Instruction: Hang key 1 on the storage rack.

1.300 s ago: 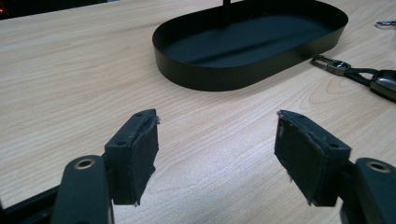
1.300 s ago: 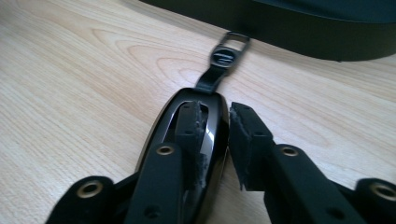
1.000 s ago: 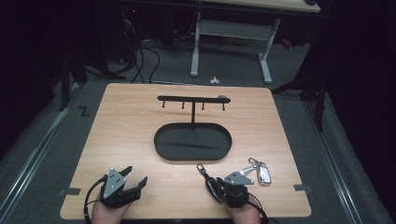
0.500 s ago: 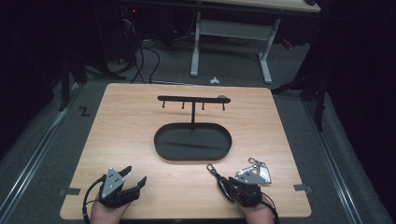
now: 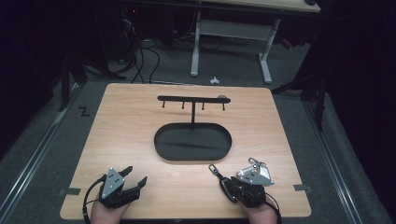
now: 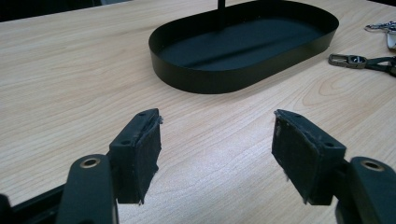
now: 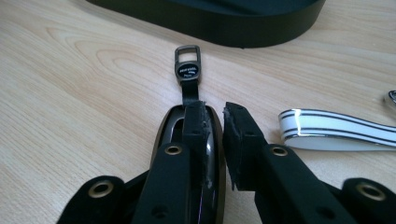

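A dark oval key fob [image 7: 167, 128] lies on the wooden table, its short strap ending in a metal loop [image 7: 187, 60] that points toward the black oval tray [image 7: 210, 21]. My right gripper [image 7: 215, 111] has its jaws almost together: the left jaw lies over the fob, whose right rim sits in the narrow gap. In the high view this gripper [image 5: 232, 185] is at the front right, with the loop [image 5: 213, 168] sticking out ahead. My left gripper [image 5: 134, 176] rests at the front left, open and with nothing in it [image 6: 217, 121].
A black key rack stands mid-table: an oval tray [image 5: 161, 144] with a post and a hooked crossbar [image 5: 191, 99]. Silver keys [image 5: 254, 163] and a white striped strap [image 7: 336, 130] lie just right of the right gripper. The table's front edge is close to both hands.
The right gripper has shifted to the right along the front edge and the key fob has gone with it. The left gripper has stayed where it was, open.
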Motion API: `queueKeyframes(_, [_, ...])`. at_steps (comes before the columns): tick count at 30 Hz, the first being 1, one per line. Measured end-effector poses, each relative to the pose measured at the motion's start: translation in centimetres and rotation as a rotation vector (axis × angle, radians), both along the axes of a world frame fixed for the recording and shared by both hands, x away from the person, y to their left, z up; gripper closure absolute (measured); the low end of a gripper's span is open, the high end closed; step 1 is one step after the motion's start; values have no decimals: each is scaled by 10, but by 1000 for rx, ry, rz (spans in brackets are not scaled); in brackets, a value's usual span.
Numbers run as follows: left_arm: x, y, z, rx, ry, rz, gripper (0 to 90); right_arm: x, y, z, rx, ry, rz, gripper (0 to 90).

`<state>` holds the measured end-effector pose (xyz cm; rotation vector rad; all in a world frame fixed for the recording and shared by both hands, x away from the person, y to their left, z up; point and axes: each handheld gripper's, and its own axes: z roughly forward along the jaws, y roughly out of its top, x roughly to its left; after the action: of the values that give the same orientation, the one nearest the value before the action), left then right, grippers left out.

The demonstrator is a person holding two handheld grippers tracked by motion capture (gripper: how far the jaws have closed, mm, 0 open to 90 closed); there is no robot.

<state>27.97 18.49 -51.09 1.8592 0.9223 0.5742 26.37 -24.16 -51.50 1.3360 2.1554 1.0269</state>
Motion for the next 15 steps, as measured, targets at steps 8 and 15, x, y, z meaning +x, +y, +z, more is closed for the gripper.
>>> queueKeyframes(8, [1,-1,0,-6,-2,2,331,1,-2,3,20,-11,15,673])
queueKeyframes(15, [2,-2,0,-8,-16,-3,330,9,5,8,-22,24,35,598])
